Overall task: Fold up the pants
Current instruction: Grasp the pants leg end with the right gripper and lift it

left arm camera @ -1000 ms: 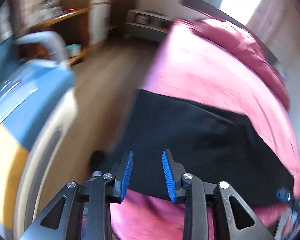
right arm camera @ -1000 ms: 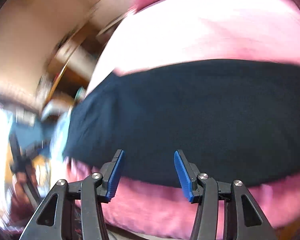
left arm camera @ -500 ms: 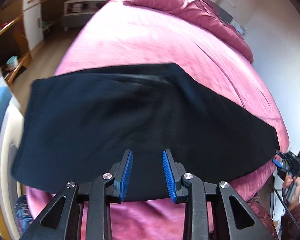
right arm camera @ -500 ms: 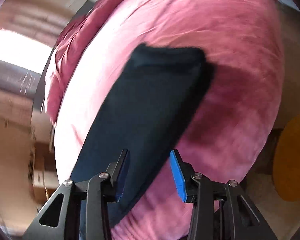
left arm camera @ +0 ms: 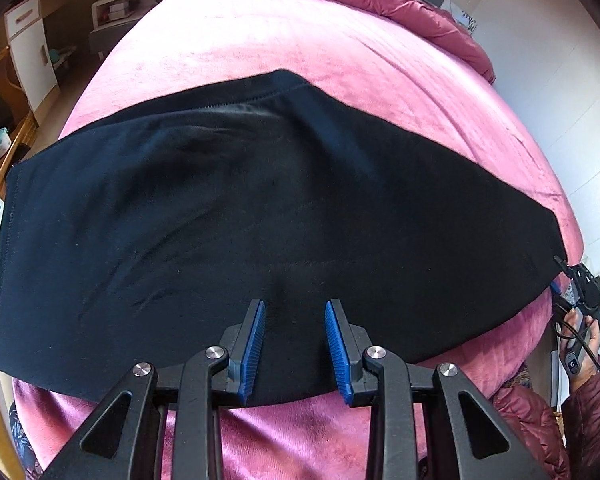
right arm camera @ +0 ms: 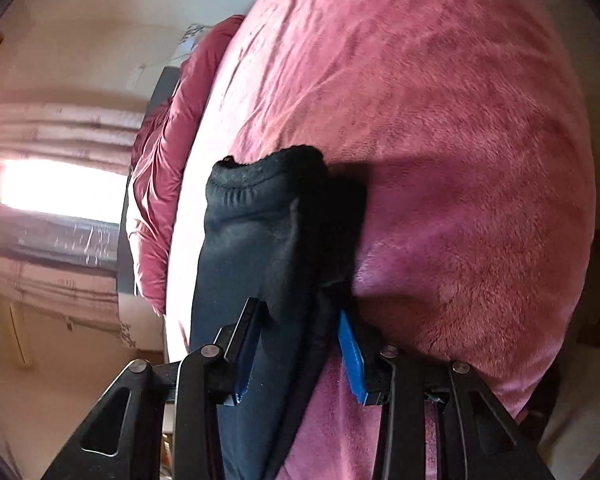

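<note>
Bed (left arm camera: 380, 52) in pink plush carries your black pants (left arm camera: 260, 200), spread flat across its near edge. Your left gripper (left arm camera: 294, 344) hovers above their middle, fingers apart, holding nothing. Your right gripper (right arm camera: 300, 354) straddles the cuff end, not visibly clamped.

bare pink bed (left arm camera: 340, 56) beyond pants (left arm camera: 260, 200), wall (left arm camera: 560, 92) close along right edge

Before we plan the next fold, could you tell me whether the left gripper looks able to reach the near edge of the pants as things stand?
Probably yes: the left gripper hovers open over the near edge of the pants, which lie flat on the bedspread with nothing between.
</note>
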`<state>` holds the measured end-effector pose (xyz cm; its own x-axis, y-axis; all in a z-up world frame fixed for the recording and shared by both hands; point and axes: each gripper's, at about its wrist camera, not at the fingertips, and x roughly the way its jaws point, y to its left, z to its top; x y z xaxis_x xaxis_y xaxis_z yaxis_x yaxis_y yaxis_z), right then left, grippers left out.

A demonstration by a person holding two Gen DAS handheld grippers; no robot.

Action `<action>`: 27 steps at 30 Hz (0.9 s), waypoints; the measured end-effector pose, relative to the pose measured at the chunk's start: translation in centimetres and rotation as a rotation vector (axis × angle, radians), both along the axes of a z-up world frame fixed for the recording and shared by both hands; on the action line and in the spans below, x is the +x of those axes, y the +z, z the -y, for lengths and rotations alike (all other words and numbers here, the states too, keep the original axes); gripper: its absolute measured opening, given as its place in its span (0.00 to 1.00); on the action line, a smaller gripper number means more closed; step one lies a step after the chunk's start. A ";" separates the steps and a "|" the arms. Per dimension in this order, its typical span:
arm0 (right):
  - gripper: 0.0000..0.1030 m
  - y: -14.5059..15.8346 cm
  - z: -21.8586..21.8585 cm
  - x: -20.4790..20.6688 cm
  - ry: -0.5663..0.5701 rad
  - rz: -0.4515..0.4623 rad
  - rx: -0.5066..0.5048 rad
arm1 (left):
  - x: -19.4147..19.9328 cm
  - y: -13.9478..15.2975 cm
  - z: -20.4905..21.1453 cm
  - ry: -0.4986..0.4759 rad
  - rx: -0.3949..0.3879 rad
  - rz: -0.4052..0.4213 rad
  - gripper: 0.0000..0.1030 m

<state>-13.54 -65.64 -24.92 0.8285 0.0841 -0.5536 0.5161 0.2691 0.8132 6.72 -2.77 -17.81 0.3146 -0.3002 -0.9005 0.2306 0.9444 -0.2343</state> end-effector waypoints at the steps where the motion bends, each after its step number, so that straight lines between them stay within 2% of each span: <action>1: 0.38 0.2 0.0 0.4 0.008 -0.009 0.003 | 0.1 -0.2 0.2 0.004 0.002 -0.004 0.31; 4: 0.36 0.6 0.4 1.3 -0.004 -0.034 0.021 | 0.2 -0.4 0.2 0.008 -0.003 -0.003 0.31; 6: 0.20 1.5 0.4 1.9 0.009 -0.065 -0.031 | 0.2 -0.4 0.2 0.008 -0.006 0.000 0.31; 9: 0.14 3.1 0.1 3.4 0.044 -0.101 -0.110 | 0.1 -0.2 -0.7 0.011 -0.004 0.001 0.33; 13: 0.14 7.1 -1.4 4.6 0.126 -0.060 -0.235 | 0.4 0.1 -1.2 0.030 -0.013 0.006 0.39; 19: 0.14 13.4 -6.3 7.3 0.323 0.010 -0.418 | 0.6 -0.1 -3.0 0.087 -0.039 -0.013 0.39; 22: 0.14 15.5 -10.3 8.6 0.439 0.051 -0.483 | 0.7 0.1 -3.8 0.107 -0.045 -0.017 0.37; 27: 0.14 16.7 -17.9 12.6 0.646 0.080 -0.540 | 1.3 0.8 -4.7 0.114 -0.091 -0.020 0.37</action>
